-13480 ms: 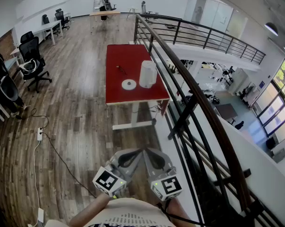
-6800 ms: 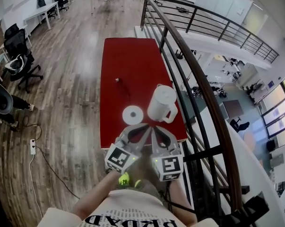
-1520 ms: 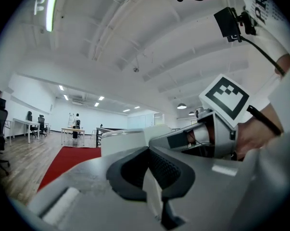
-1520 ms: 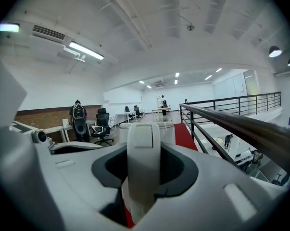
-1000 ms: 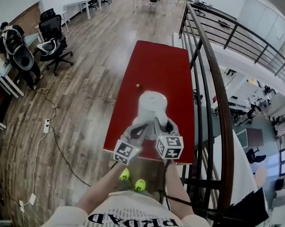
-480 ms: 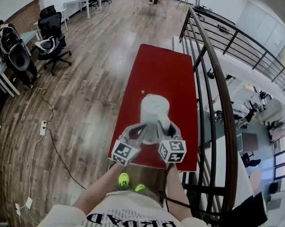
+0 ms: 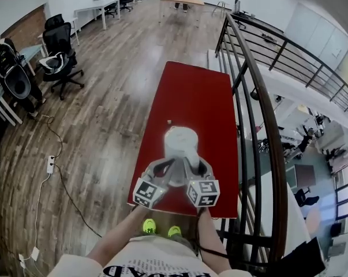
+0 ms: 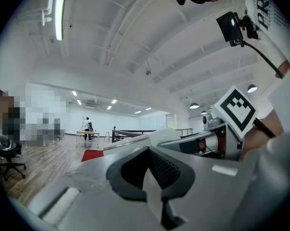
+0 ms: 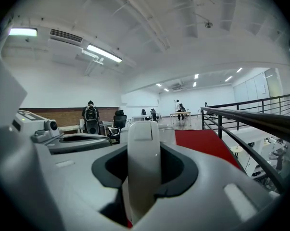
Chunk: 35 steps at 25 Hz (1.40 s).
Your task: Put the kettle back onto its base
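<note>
- Right gripper view: right gripper (image 9: 144, 176) clamped on handle (image 9: 144, 146), upright between the jaws, pads pressing on both its sides
- Left gripper view: left gripper (image 8: 149, 171) closed on nothing, jaws together, right beside the other gripper
- Head view: kettle (image 7: 181, 142) near the close end of the red surface (image 7: 191, 91), just past both grippers; cannot tell whether resting or lifted
- No base in sight; likely hidden under the kettle or behind the grippers
- Looks like stiff, smooth plastic: no give under the jaws, yet apt to slip or swing in a narrow grip
- Best taken by the handle, high up where it meets the body, to curb that swing
- Lid looks shut, so contents unseen; best treated as part full, heavy and sloshing, and kept upright
- Calls for centring over the base before lowering, no tilt
</note>
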Each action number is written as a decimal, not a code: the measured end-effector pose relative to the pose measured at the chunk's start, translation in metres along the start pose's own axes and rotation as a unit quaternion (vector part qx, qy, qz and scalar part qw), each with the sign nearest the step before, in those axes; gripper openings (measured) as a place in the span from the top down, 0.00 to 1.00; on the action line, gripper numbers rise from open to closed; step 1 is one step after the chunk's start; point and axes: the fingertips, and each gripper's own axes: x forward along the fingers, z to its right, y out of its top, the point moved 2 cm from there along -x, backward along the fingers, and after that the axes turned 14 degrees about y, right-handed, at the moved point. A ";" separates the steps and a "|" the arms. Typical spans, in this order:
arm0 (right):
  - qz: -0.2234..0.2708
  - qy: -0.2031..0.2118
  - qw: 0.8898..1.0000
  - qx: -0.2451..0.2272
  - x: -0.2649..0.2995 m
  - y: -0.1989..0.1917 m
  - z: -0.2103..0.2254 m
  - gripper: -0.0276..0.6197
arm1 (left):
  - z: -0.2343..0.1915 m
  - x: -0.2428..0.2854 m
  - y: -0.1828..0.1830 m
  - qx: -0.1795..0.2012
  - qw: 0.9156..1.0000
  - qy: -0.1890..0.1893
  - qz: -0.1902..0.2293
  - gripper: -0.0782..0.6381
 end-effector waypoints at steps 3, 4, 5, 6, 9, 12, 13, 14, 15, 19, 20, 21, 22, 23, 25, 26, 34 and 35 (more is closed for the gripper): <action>-0.001 0.011 1.000 0.003 0.006 -0.003 0.001 0.75 | -0.002 0.001 0.000 0.000 1.000 0.007 -0.004 0.90; -0.001 0.014 1.000 0.006 0.007 -0.004 0.001 0.75 | -0.002 0.002 0.000 0.000 1.000 0.010 -0.005 0.90; 0.000 0.015 1.000 0.009 0.008 -0.005 0.002 0.75 | -0.003 0.002 0.000 0.001 1.000 0.011 -0.007 0.90; 0.001 0.017 1.000 0.011 0.009 -0.007 0.002 0.75 | -0.003 0.003 0.000 0.001 1.000 0.012 -0.008 0.90; 0.000 0.027 1.000 0.008 0.012 -0.014 -0.001 0.75 | -0.005 0.004 -0.001 0.002 1.000 0.015 -0.012 0.90; 0.002 0.036 0.999 0.002 0.011 -0.020 -0.002 0.75 | -0.004 0.002 -0.002 0.008 1.000 0.011 -0.013 0.90; 0.005 0.036 0.999 0.004 0.011 -0.022 -0.001 0.75 | -0.004 0.002 -0.003 0.009 1.000 0.010 -0.014 0.90; 0.010 0.035 0.999 0.007 0.011 -0.023 0.001 0.75 | -0.004 0.001 -0.004 0.010 1.000 0.009 -0.015 0.90; 0.014 0.035 0.999 0.009 0.010 -0.025 0.003 0.75 | -0.004 0.001 -0.006 0.009 1.000 0.009 -0.017 0.90; 0.028 0.030 0.999 0.019 0.009 -0.025 0.009 0.75 | -0.003 0.000 -0.009 0.010 1.000 0.006 -0.022 0.90; 0.031 0.029 0.999 0.020 0.009 -0.025 0.009 0.75 | -0.003 0.000 -0.008 0.011 1.000 0.006 -0.022 0.90; 0.033 0.030 0.999 0.018 0.009 -0.026 0.009 0.75 | -0.002 0.001 -0.008 0.011 1.000 0.005 -0.022 0.90; 0.035 0.032 0.999 0.014 0.009 -0.026 0.008 0.75 | -0.002 0.002 -0.008 0.011 1.000 0.005 -0.022 0.90; 0.037 0.036 0.999 0.008 0.008 -0.027 0.007 0.75 | -0.002 0.004 -0.009 0.010 1.000 0.006 -0.022 0.90; 0.048 0.041 0.998 0.000 0.004 -0.030 0.003 0.75 | -0.002 0.006 -0.009 0.010 1.000 0.006 -0.023 0.90; 0.057 0.039 0.998 0.001 0.000 -0.033 0.002 0.75 | -0.002 0.006 -0.010 0.010 1.000 0.006 -0.023 0.90; 0.044 0.041 0.997 -0.040 -0.024 -0.060 -0.008 0.75 | 0.001 -0.006 -0.015 0.008 1.000 0.003 -0.025 0.90; 0.039 0.040 0.998 -0.042 -0.027 -0.064 -0.008 0.75 | 0.003 -0.007 -0.016 0.006 1.000 0.001 -0.025 0.88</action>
